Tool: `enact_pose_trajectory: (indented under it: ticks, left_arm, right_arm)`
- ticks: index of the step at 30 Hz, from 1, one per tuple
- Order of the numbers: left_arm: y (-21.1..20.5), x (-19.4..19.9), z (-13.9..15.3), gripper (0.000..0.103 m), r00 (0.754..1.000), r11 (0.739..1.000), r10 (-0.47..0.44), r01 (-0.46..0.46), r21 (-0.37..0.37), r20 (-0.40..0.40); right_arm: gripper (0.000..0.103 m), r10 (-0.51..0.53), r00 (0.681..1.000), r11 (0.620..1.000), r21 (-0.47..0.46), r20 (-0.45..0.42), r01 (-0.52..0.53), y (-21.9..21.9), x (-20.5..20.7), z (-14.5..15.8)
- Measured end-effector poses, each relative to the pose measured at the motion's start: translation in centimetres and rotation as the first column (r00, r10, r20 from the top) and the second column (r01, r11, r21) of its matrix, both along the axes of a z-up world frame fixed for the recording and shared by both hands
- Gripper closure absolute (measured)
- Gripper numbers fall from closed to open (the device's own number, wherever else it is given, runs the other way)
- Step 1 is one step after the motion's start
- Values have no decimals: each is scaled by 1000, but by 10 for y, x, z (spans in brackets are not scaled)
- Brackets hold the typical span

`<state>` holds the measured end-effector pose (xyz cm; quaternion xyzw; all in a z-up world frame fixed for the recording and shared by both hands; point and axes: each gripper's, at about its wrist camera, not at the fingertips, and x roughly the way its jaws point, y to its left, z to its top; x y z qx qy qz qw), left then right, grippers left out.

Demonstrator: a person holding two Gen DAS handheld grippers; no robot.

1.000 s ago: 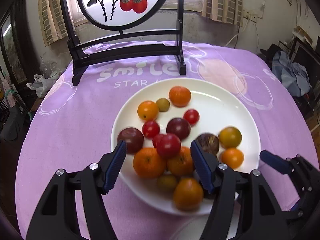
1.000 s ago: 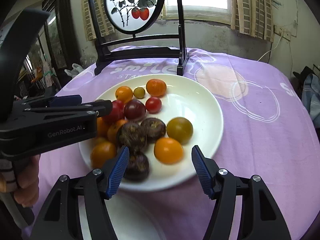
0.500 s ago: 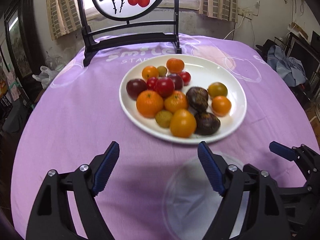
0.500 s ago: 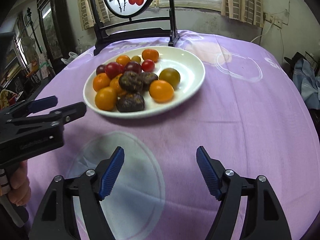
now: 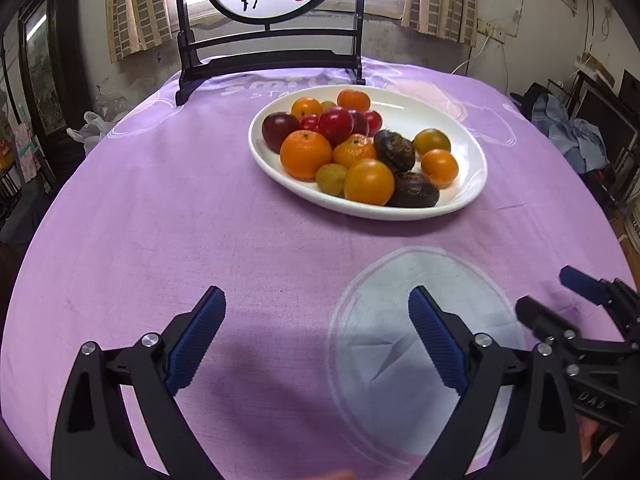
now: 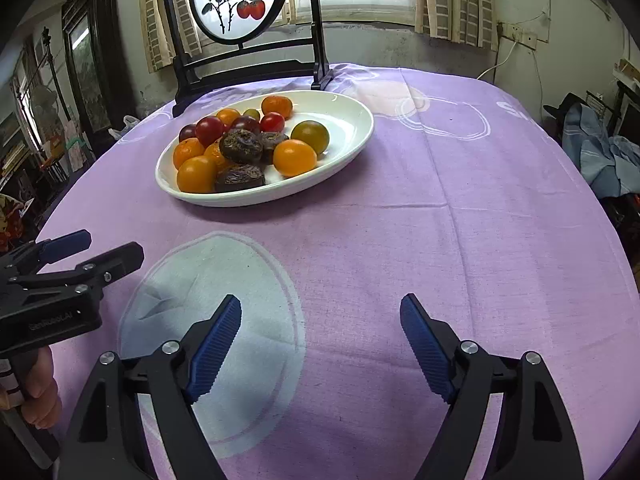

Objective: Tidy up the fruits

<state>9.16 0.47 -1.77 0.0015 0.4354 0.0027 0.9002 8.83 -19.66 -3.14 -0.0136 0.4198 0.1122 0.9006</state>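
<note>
Both grippers are sitting further back from the white plate [image 5: 472, 196] than a second ago, jaws having just been widening, nothing between them. Left gripper [image 5: 316, 336] is reading "GenRobot.AI" (faintly). Fruits [image 6: 244, 148], orange, red and dark, are lying heaped on the plate, on the purple tablecloth [image 6: 440, 216], ahead of right gripper [image 6: 320, 340].

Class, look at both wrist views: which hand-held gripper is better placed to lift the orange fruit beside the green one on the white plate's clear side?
Probably the right hand-held gripper: open and empty, it faces the white oval plate's clear side, where the round orange fruit sits unobstructed.
</note>
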Motion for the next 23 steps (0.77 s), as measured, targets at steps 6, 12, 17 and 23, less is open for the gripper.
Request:
enact_pose_trajectory:
  ticks: [6,12,17,23]
  left_arm:
    - [2,0,-1,12,1000,1000,-11,11,-20,-12]
    - [-2,-4,-3,12,999,999,-32,31,-42,-12]
    - [-5,-3,-6,12,998,998,-52,50,-49,-30]
    - [-3,1,-18,12,996,997,-32,26,-77,-84]
  right_arm:
    - [20,-1,1000,1000,-17,16,1,-1,1,1]
    - [20,27,1000,999,-27,10,-27,4,-2,-1]
    - [19,33,999,999,-31,3,-33,5,-2,-1]
    - [19,32,999,998,-51,-27,-34,9,0,-7]
